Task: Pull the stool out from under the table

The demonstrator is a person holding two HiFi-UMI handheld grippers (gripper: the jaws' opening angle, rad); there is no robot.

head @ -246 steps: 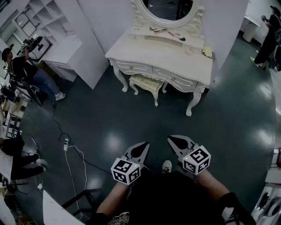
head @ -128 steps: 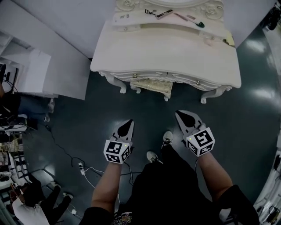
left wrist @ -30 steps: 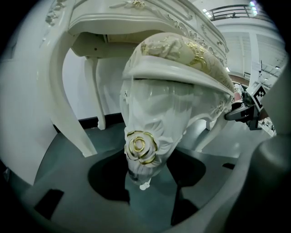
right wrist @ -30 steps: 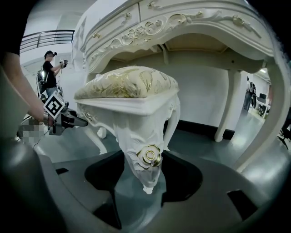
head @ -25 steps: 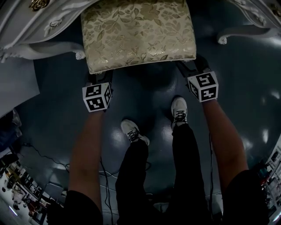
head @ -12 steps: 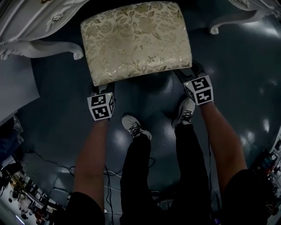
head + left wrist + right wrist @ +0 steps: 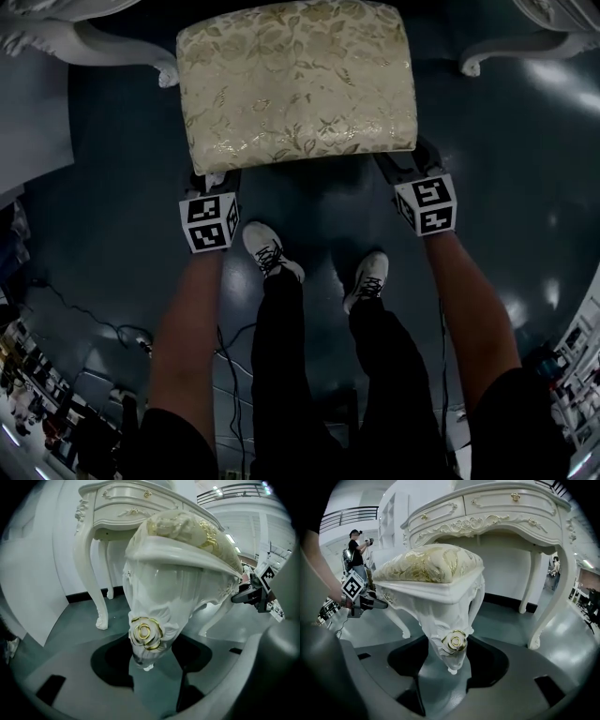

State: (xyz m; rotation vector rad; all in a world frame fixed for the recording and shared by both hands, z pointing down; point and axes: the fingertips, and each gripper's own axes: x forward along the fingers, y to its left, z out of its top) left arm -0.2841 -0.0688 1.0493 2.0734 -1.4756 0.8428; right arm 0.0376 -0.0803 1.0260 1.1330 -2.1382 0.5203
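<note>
The stool (image 7: 296, 84) stands on the dark floor (image 7: 525, 197) in front of the white table (image 7: 89, 42). Its gold floral seat lies between the table's two curved front legs, which show only at the far corners of the head view. In both gripper views the table's drawers stand behind and above the stool.

At the seat's near left corner, the left gripper (image 7: 211, 190) reaches under the seat edge. Its jaws are closed narrowly on the near left leg (image 7: 146, 637), just at the carved gold-rimmed rose. The person's two shoes (image 7: 267, 251) are planted on the floor between the arms, just short of the seat's near edge.

At the near right corner, the right gripper (image 7: 412, 172) is clamped the same way on the near right leg (image 7: 453, 644), a jaw on either side of its rose. Each gripper shows small in the other's view, at the far corner of the stool.
</note>
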